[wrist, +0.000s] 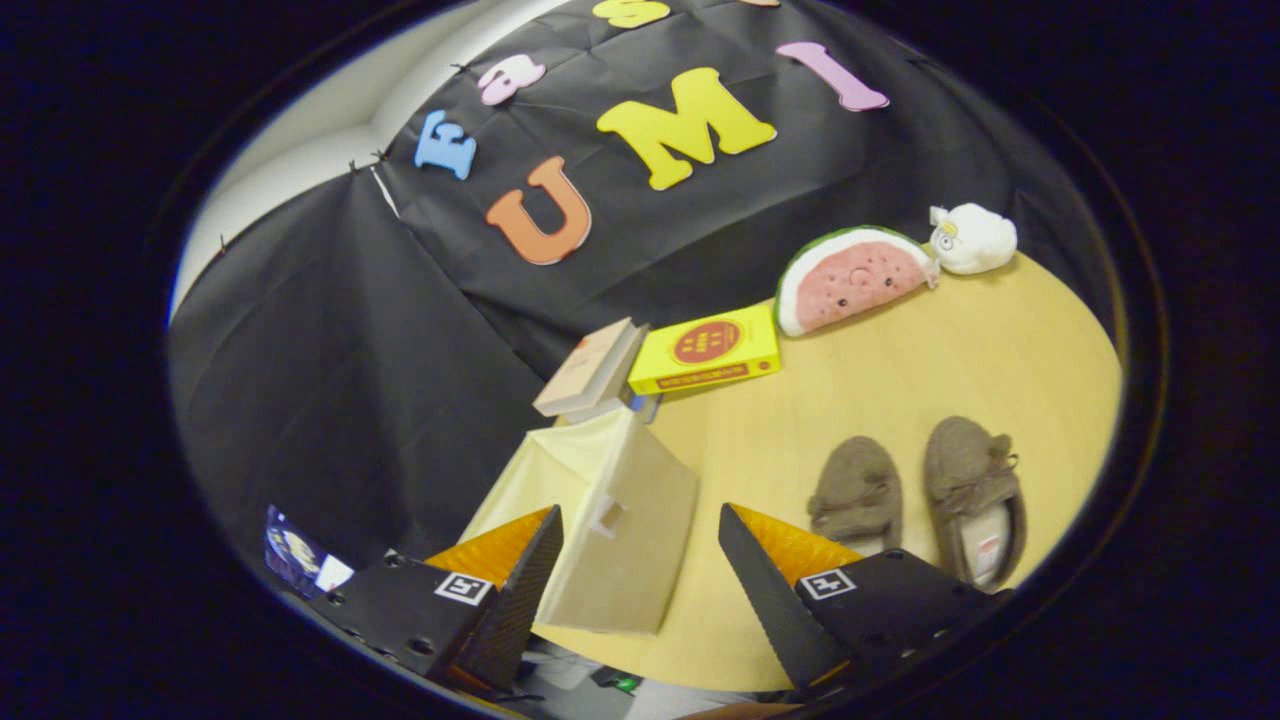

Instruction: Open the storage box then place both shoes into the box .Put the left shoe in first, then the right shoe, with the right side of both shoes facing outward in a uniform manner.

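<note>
At the bottom centre of the frame, your claw (640,560) stands released, its two fingers spread wide and gripping nothing. Between the fingers and just ahead of them sits the cream storage box (600,520) on the round wooden worktop (900,360), its lid closed and a small handle showing on the side that faces you. To the right of the box, just beyond the right finger, the pair of brown shoes (915,495) lies side by side, toes pointing away from you. Behind the box, toward the centre of the frame, a tan book (590,368) leans against a yellow book (706,350). Farther back, at the upper right, a watermelon-slice plush (855,278) rests against the black cloth wall, with a white plush toy (972,238) just beside it.
</note>
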